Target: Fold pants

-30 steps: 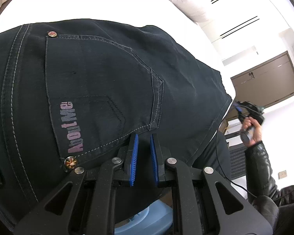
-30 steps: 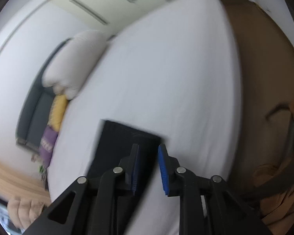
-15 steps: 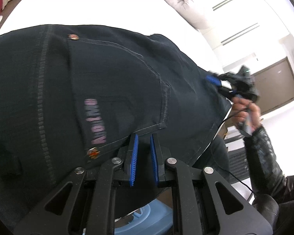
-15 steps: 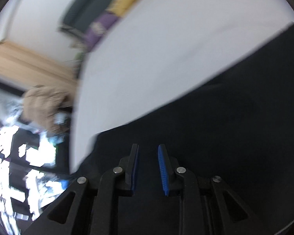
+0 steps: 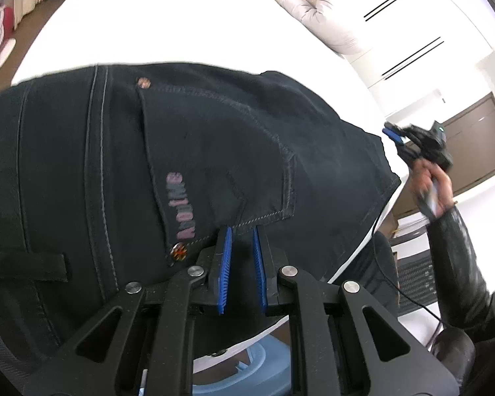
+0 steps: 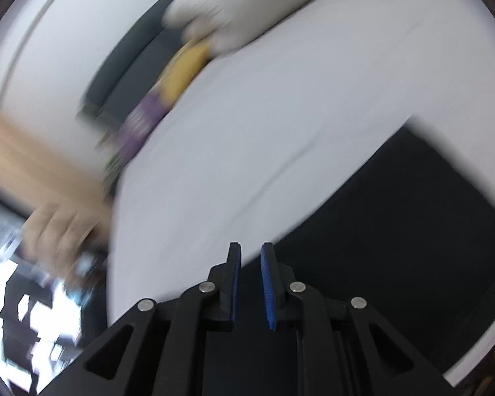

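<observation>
Left wrist view: my left gripper [image 5: 242,234] is clamped on the black pants [image 5: 214,151], pinching the cloth beneath the back pocket [image 5: 221,171]. Pink lettering there is blurred now; a second ago it read "AboutMe". The pants lie at the near edge of the white bed [image 5: 181,26]. My right gripper [image 6: 250,252] is closing on nothing, having swung over the pants' far end.

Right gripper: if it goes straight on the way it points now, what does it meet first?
Most likely the dark pants at their edge on the white bed. The right gripper, jaws closing with nothing between them, aims down at that border; blur and unclear depth leave which comes first uncertain.
</observation>
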A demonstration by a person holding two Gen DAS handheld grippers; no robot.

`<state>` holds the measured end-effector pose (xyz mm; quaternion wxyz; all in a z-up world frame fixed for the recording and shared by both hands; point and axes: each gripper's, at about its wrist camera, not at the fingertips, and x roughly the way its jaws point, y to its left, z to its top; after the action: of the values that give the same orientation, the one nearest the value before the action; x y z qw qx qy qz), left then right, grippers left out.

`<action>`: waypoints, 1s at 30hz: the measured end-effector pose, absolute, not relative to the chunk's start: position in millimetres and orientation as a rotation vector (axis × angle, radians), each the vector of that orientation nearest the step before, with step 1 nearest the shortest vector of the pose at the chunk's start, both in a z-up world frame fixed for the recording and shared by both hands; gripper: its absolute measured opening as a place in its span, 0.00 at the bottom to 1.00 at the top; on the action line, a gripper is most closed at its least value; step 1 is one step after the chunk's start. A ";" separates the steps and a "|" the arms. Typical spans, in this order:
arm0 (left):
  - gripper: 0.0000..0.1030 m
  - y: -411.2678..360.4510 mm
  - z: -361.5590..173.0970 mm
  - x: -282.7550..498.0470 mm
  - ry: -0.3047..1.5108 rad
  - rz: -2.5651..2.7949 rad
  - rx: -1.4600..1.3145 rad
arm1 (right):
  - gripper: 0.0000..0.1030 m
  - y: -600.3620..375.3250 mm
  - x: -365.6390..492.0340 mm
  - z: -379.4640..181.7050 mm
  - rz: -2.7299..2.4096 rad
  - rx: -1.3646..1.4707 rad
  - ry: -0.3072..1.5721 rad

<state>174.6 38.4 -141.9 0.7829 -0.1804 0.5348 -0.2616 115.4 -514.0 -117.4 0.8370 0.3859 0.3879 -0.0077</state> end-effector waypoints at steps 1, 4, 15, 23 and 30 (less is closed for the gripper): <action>0.12 34.9 -139.4 174.3 1.146 -0.572 -0.390 | 0.16 -493.9 107.1 -121.1 0.059 0.819 0.848; 0.12 20.3 -139.0 174.1 1.148 -0.584 -0.344 | 0.18 -453.1 87.5 -150.2 0.213 0.858 0.922; 0.12 50.7 -153.8 150.8 1.115 -0.566 -0.377 | 0.15 -513.8 53.4 -151.6 -0.159 0.854 0.845; 0.12 61.5 -153.3 128.9 1.109 -0.531 -0.359 | 0.32 -336.3 54.9 -146.0 0.496 0.924 0.938; 0.12 81.8 -126.0 125.7 1.075 -0.452 -0.339 | 0.10 -321.8 77.8 -175.0 0.269 0.801 1.125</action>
<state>125.7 81.8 -126.0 0.8212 -0.1593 0.5051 -0.2124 77.8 -321.8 -175.0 0.7626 0.3681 0.5173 0.1235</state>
